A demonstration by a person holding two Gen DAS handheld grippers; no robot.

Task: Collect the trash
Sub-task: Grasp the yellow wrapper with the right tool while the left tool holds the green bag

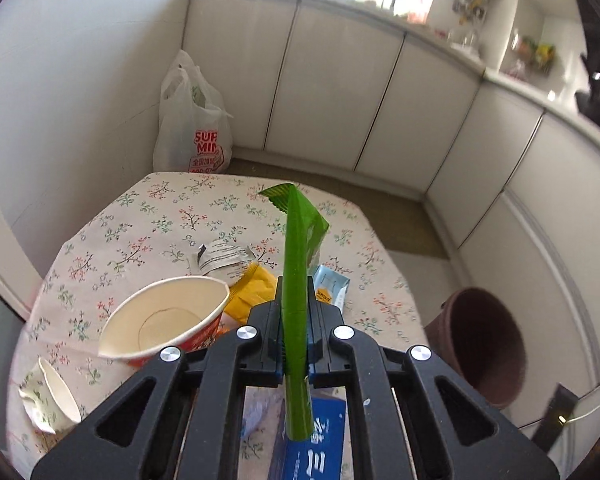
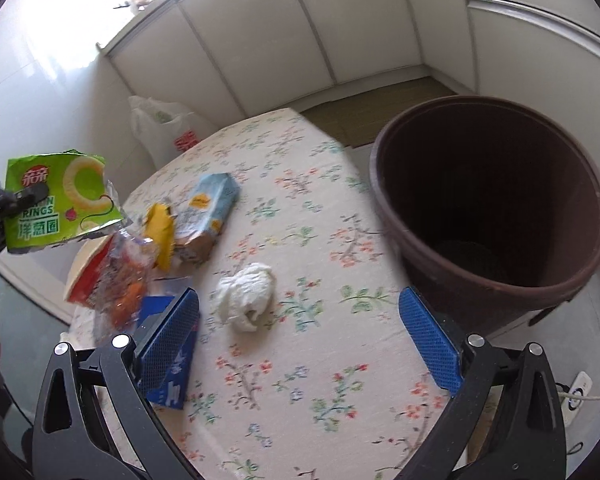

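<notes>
My left gripper (image 1: 295, 312) is shut on a green onion-ring snack bag (image 1: 298, 264), held edge-on above the table; the bag also shows in the right wrist view (image 2: 60, 200), up at the left. My right gripper (image 2: 300, 336) is open and empty above the table, with a crumpled white tissue (image 2: 246, 292) lying between and beyond its fingers. A brown bin (image 2: 496, 208) stands off the table's right edge, also in the left wrist view (image 1: 480, 344). Other trash lies on the table: a red paper cup (image 1: 164, 320), yellow wrapper (image 1: 252, 288), light blue carton (image 2: 208, 212).
The table has a floral cloth (image 1: 140, 224). A blue packet (image 2: 168, 368) lies under my right gripper's left finger. A crushed paper cup (image 1: 48, 396) lies at the table's left edge. A white plastic bag (image 1: 192, 120) stands on the floor by the cabinets (image 1: 340, 88).
</notes>
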